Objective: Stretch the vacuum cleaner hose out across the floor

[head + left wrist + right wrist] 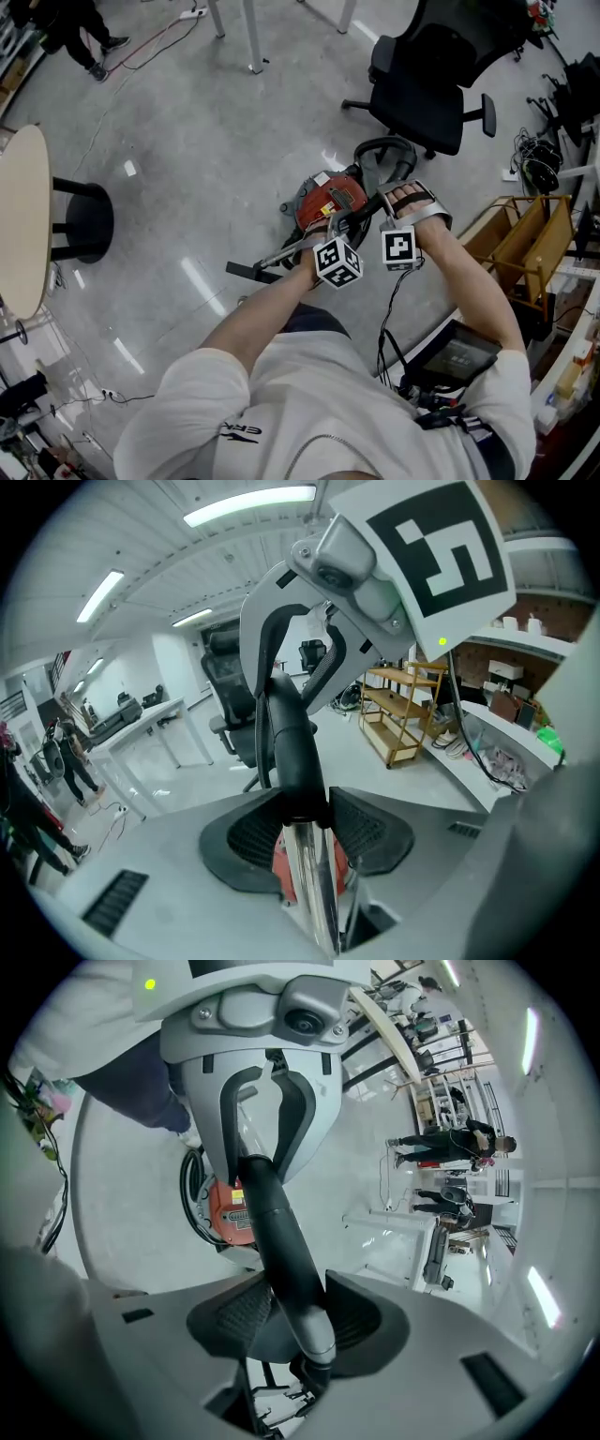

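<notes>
Wand [307,874], then vacuum [328,199], office chair [422,98] behind

Nothing reads clearly: the print [240,431] on the shirt [309,398] and the label [322,179] on the vacuum cleaner [333,200] are too small.

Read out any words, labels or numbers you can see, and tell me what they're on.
Nothing reads cleanly.
Logo on the person's shirt: too blurred to read.
Yellow label on the red vacuum cleaner: too small to read.
Marker cubes: patterns only, no words.
</notes>
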`<state>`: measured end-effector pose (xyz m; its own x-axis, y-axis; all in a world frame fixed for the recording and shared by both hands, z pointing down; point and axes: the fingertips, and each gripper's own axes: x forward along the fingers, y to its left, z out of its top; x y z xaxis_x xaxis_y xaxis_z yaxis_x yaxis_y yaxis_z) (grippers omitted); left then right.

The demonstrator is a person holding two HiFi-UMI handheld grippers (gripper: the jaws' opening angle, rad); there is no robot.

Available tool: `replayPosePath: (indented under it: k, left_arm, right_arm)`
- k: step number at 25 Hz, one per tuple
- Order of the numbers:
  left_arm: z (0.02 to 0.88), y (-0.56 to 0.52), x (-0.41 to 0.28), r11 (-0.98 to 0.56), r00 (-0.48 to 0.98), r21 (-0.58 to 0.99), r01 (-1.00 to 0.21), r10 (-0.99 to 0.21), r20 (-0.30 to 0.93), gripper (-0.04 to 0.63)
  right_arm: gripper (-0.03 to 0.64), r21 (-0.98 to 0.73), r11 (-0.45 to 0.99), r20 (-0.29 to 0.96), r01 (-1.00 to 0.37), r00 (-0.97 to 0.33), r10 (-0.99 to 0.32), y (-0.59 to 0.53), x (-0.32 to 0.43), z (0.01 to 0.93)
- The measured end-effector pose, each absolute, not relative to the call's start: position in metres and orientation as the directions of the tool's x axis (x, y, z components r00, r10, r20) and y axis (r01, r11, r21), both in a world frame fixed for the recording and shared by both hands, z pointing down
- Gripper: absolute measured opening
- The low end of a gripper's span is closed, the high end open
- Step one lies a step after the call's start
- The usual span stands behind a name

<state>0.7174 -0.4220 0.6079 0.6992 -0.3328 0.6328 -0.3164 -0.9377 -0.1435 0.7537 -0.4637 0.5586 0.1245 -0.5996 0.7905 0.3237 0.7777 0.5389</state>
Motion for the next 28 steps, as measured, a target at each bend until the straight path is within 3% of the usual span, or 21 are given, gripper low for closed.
replayPosePath:
  k: [11,17,21,28]
  left_arm:
    - [0.639,-0.415,0.696,-0.942,0.652,-0.149,-0.300,-0.316,0.689,0.154]
    - [0.644,-0.435,0.712,-0.934,0.632,-0.169,-0.315,-0.340,0.696,0.153]
    - [0.649,-0.453,0.732,-0.920,0.599,-0.173,-0.351,-0.363,0.714,0.152]
    - [0.658,-0.478,0.768,-0.907,0.561,-0.165,-0.387,-0.373,0.739,0.152]
  right_arm:
    - [0.176,0.552,0.758,0.789,0.348,0.076,-0.610,-0.450,0.732,0.583]
    - [0.173,0.690,0.642,0.691,0.335,-0.039,-0.722,-0.484,0.733,0.576]
    - [0.173,0.583,0.716,0.773,0.384,0.010,-0.635,-0.485,0.766,0.588]
    - [0.173,0.577,0.714,0.783,0.397,-0.021,-0.621,-0.514,0.803,0.600]
